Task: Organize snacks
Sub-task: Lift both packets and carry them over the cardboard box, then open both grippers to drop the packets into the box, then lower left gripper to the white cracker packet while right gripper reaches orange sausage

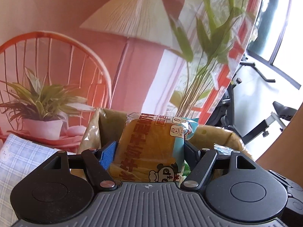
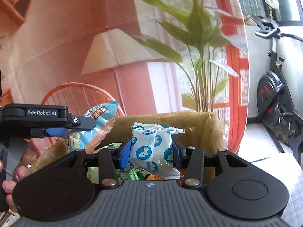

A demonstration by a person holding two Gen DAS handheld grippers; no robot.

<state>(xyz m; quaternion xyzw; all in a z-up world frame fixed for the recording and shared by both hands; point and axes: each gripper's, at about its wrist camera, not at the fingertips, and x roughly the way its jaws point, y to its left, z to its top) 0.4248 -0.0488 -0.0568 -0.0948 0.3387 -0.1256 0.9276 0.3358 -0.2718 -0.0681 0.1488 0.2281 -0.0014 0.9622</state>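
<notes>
Currently left gripper point(image 1: 149, 151) clamps the bread pack point(image 1: 149, 147), right gripper point(image 2: 151, 151) clamps the blue-dotted snack point(image 2: 153, 147); both held over the near edge of the brown bag-lined box point(image 2: 212, 126).

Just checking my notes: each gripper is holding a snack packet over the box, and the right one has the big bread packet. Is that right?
Not quite. The right gripper holds the small white packet with blue circles, as the right wrist view shows. The bread packet is in the left gripper, over the box.
</notes>
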